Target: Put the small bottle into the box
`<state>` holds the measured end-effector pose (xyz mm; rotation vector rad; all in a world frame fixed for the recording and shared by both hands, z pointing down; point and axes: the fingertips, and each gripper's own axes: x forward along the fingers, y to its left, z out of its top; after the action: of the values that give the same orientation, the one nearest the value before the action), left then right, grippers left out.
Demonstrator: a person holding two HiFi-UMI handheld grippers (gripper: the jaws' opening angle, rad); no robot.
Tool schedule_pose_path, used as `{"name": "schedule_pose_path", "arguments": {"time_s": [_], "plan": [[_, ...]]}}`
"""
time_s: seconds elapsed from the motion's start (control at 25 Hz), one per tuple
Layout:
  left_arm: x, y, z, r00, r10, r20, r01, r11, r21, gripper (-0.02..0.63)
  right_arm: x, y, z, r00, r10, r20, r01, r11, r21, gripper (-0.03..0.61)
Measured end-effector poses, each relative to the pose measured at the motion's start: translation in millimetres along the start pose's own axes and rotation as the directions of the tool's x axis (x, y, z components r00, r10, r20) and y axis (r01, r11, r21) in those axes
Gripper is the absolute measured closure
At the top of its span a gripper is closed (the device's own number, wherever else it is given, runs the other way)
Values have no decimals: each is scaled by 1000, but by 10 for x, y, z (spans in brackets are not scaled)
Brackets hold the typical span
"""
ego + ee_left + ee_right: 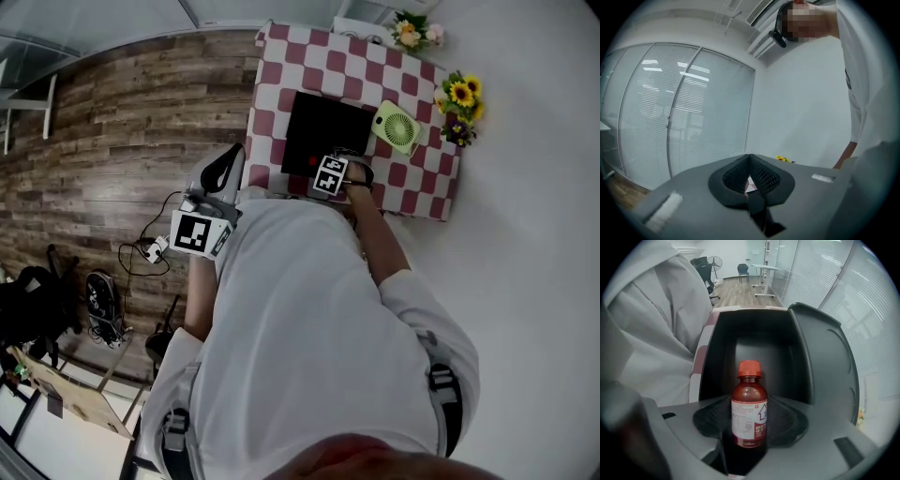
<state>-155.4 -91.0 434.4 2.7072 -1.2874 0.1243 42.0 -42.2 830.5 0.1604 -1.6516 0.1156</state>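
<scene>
A small brown bottle (pixel 749 411) with a red cap and a white label stands upright between the jaws of my right gripper (pixel 750 425), which is shut on it. Just beyond it lies the black box (pixel 761 341), open, with its lid (pixel 829 366) tilted back to the right. In the head view the right gripper (pixel 330 174) is at the near edge of the box (pixel 319 131). My left gripper (pixel 202 232) is held off the table to the left of the person's body. Its jaws (pixel 749 161) meet at the tips with nothing between them and point at a white wall.
The box sits on a table with a red-and-white checked cloth (pixel 281 56). A green fan (pixel 397 127) stands right of the box, with sunflowers (pixel 459 94) and another bunch of flowers (pixel 412 33) beyond. Cables and a plug strip (pixel 150 248) lie on the wooden floor at left.
</scene>
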Motion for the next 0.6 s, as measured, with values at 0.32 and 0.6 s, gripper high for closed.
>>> {"name": "schedule_pose_path", "arguments": {"time_s": [0.32, 0.6], "plan": [[65, -83, 31, 999, -43, 4, 43, 999, 9, 612, -151, -68, -3, 996, 10, 85, -24, 987, 158, 341], [22, -92, 24, 999, -44, 13, 44, 999, -5, 612, -570, -183, -57, 977, -28, 212, -49, 936, 349, 348]]}}
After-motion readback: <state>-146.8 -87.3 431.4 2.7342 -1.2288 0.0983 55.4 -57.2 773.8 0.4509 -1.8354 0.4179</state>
